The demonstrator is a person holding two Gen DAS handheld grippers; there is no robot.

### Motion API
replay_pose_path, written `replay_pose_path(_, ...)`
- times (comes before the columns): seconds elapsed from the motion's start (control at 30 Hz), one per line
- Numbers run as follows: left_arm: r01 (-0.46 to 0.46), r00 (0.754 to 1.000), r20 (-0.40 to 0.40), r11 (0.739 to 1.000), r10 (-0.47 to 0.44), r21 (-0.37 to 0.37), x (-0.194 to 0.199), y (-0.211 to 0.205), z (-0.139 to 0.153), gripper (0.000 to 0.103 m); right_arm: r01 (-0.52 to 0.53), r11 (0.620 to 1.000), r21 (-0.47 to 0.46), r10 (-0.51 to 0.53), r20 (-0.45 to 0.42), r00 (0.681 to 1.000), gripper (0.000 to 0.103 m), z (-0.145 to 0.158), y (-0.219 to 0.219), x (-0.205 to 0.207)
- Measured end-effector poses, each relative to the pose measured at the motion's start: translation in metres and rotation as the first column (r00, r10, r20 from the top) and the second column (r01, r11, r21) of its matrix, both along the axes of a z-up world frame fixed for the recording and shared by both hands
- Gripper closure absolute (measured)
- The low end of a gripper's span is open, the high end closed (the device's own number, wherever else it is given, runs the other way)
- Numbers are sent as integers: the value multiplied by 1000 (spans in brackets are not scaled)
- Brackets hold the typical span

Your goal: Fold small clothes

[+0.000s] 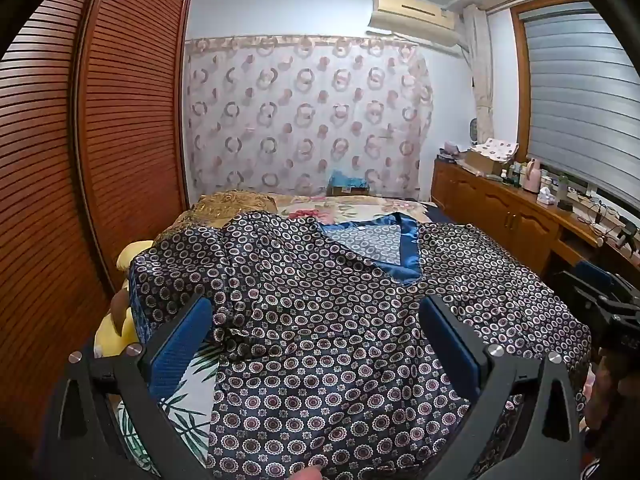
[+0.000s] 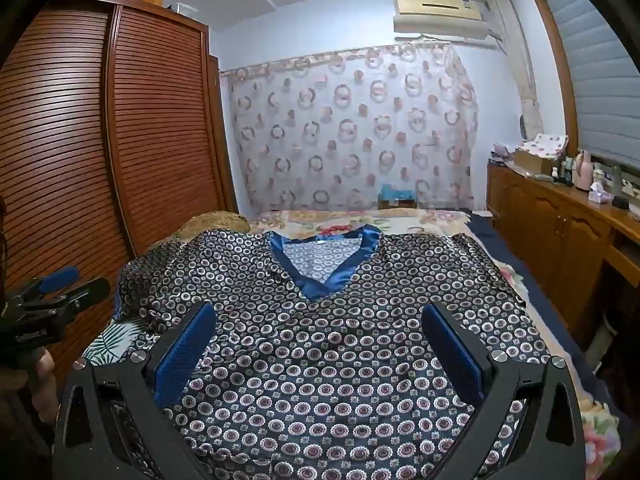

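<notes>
Both grippers, left (image 1: 316, 328) and right (image 2: 318, 336), jaws wide apart, level above patterned shirt (image 2: 328, 344).

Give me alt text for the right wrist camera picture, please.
A dark patterned shirt with a blue satin V-neck collar lies spread front-up on a bed, with the right gripper above it, jaws open. Behind are a louvered wooden wardrobe and a circle-print curtain.
</notes>
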State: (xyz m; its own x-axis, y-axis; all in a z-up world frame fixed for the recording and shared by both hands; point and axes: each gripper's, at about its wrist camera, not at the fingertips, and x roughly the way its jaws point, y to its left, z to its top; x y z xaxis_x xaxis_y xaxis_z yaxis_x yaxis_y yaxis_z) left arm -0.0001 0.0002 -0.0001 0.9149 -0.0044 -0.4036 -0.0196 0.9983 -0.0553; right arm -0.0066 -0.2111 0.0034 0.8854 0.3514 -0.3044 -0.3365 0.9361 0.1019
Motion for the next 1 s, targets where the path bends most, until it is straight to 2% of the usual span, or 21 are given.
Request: replay_pose_path(1.0, -6, 1000, 8, 1000, 5, 25, 0, 0, 0, 0, -2, 1000, 8, 2, -5, 1000, 0, 0, 2, 1)
